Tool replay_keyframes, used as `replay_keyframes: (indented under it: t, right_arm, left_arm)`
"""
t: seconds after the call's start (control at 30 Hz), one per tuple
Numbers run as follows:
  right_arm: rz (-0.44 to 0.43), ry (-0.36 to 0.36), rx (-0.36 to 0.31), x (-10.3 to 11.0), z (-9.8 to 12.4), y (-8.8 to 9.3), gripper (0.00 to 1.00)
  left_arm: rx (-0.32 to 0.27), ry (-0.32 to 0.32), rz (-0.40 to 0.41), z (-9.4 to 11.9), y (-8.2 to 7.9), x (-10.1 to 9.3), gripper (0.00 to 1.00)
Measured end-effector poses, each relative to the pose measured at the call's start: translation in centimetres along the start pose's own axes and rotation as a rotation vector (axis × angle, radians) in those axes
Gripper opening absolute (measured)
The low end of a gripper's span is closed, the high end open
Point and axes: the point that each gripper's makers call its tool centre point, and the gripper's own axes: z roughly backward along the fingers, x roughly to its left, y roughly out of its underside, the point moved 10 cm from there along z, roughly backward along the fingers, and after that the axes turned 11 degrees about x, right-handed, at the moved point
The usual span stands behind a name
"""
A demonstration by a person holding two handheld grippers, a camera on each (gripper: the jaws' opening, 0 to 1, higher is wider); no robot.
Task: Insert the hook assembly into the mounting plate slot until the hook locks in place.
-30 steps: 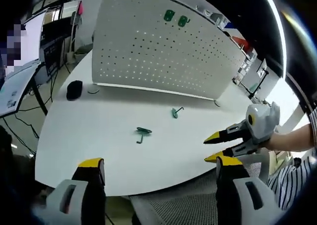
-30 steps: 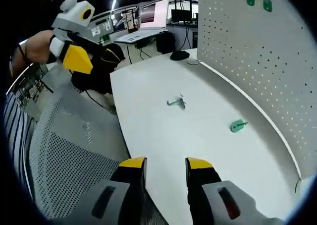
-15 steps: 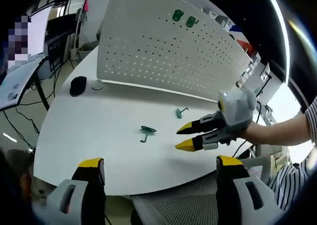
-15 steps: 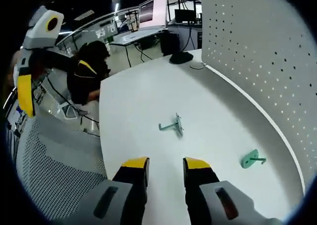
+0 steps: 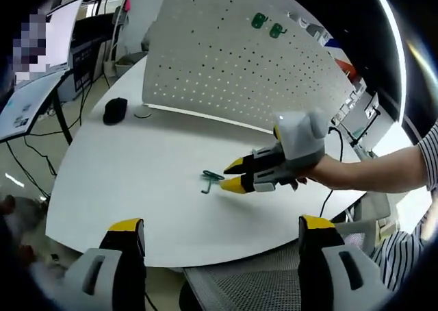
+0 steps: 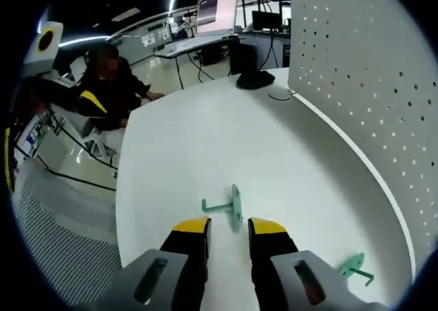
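Observation:
A green hook [image 5: 211, 179] lies on the white table [image 5: 130, 181] in front of the white pegboard plate [image 5: 233, 71]. My right gripper [image 5: 232, 175] reaches in from the right of the left gripper view, open, its yellow tips just short of that hook. In the right gripper view the same hook [image 6: 230, 205] lies right ahead of my right gripper [image 6: 229, 227], with nothing between the jaws. A second green hook [image 6: 356, 265] lies near the pegboard plate [image 6: 369, 85]. My left gripper [image 5: 220, 223] hovers wide open over the table's near edge.
Two green hooks [image 5: 266, 25] hang high on the pegboard. A black mouse [image 5: 115, 109] and a white disc [image 5: 142, 112] sit at the table's far left. A mesh chair [image 5: 274, 283] stands below the near edge. A person in black [image 6: 109, 92] sits beyond the table.
My right gripper has moved across the table to the hook in the middle, its tips now next to it. The left gripper stays wide open near the table edge.

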Motion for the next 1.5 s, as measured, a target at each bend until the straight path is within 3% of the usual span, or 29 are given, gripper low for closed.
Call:
replay_keyframes:
  t: [0.37,0.77,1.03,1.27,1.5]
  right_arm:
    - [0.028,-0.004,0.017,-0.7,-1.3,-0.3,0.13]
    - [0.094,0.023,0.009,-0.4,-1.2,0.0,0.01]
    - [0.048,0.043,-0.062,-0.6,0.8,0.0,0.00]
    - [-0.109,0.100,-0.216,-1.6,4.4,-0.8,0.00]
    - [-0.261,0.110,-0.371,-1.5,8.2,-0.7,0.00]
  left_arm:
    - [-0.001,-0.022,0.043,0.2,0.4,1.4,0.94]
    - [0.001,-0.009,0.040,-0.2,-0.2,0.9,0.94]
    - [-0.004,0.001,0.030,-0.3,-1.0,0.6,0.94]
    - [-0.091,0.041,0.031,0.5,-3.3,-0.1,0.90]
    - [-0.129,0.073,0.019,0.8,-5.6,-0.8,0.89]
